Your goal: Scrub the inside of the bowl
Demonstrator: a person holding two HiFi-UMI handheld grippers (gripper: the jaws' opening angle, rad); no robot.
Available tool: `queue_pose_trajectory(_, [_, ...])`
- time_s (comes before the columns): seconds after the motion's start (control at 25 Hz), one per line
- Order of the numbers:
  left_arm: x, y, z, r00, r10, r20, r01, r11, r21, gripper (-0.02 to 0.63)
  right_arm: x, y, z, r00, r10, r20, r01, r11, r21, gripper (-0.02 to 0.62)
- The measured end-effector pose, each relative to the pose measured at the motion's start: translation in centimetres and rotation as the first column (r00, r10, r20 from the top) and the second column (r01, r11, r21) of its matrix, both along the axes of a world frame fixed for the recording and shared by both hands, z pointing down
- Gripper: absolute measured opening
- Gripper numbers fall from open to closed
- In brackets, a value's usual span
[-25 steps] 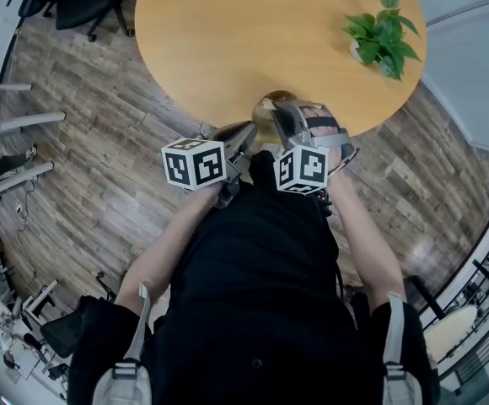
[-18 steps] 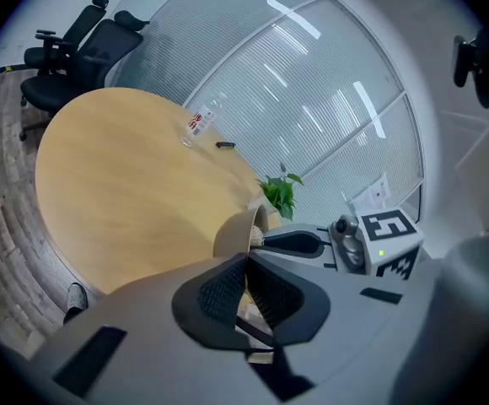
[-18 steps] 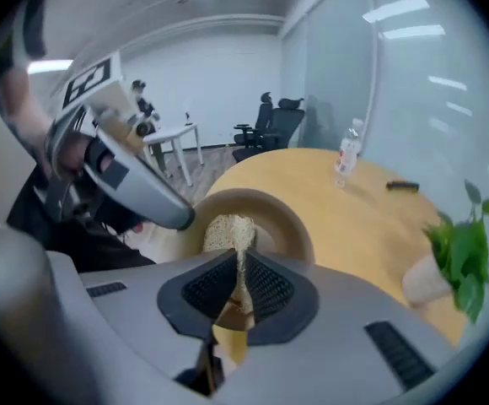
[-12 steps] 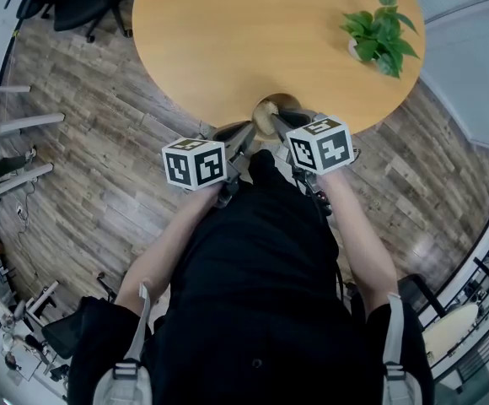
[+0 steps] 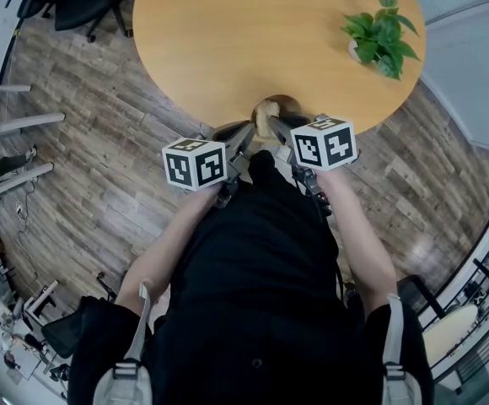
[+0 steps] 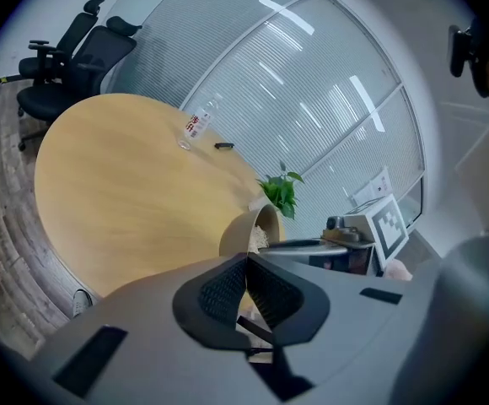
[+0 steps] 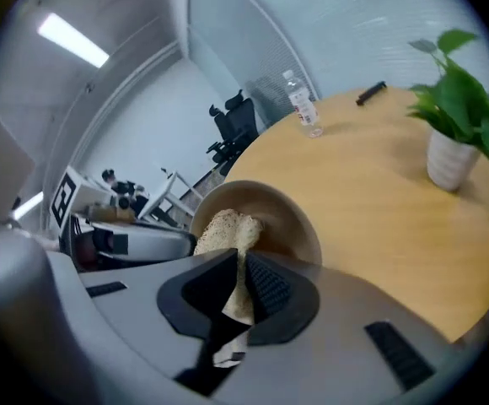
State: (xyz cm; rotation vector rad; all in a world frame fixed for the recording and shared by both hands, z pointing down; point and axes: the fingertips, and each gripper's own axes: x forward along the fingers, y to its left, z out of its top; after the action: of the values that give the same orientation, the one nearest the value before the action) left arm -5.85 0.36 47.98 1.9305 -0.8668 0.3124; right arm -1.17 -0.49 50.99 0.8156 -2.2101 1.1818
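My left gripper (image 6: 246, 260) has its jaws pinched tight on the rim of the bowl (image 7: 291, 218), which is tipped up at the near edge of the round table (image 5: 228, 40). My right gripper (image 7: 240, 268) is clamped on a tan scrub pad (image 7: 226, 230) that's pushed inside the bowl.

We've got our left gripper (image 6: 246, 260) clamped on the tan bowl (image 6: 237, 233) rim at the round wooden table (image 6: 118, 184) edge, with a bottle (image 6: 198, 125) and potted plant (image 6: 280, 194) farther back.
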Motion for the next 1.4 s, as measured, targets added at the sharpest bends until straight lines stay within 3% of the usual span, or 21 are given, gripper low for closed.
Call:
queue_pose_trajectory(0.2, [0.0, 0.0, 0.7, 1.0, -0.009, -0.003, 0.008, 0.999, -0.034, 0.015, 0.6, 0.3, 0.6, 0.961, -0.185, -0.207, 0.212, 0.97, 0.118, 0.038])
queue_pose_trajectory(0.44, [-0.4, -0.2, 1.4, 1.0, -0.028, -0.009, 0.027, 0.997, -0.068, 0.015, 2.0, 0.1, 0.4, 0.957, -0.187, -0.221, 0.219, 0.967, 0.129, 0.038])
queue_pose_trajectory(0.68, [-0.4, -1.0, 1.5, 0.999, -0.033, -0.028, 0.03, 0.996, -0.086, 0.015, 3.9, -1.2, -0.9, 0.984, -0.074, -0.164, 0.098, 0.985, 0.143, 0.038])
queue_pose_trajectory(0.92, [-0.2, -1.2, 2.1, 0.991, -0.073, -0.108, 0.054, 0.984, -0.167, 0.015, 4.9, -2.2, -3.3, 0.998, 0.068, -0.011, -0.066, 0.988, 0.141, 0.038])
queue_pose_trajectory(1.2, [-0.8, -1.5, 3.3, 0.979, -0.145, -0.143, 0.109, 0.966, -0.234, 0.017, 7.6, -3.7, -7.4, 0.947, 0.263, 0.185, -0.291, 0.946, 0.142, 0.038])
queue_pose_trajectory(1.4, [-1.4, -1.5, 4.9, 0.965, -0.209, -0.158, 0.153, 0.94, -0.306, 0.017, 10.0, -3.0, -8.3, 0.918, 0.345, 0.196, -0.375, 0.916, 0.145, 0.038])
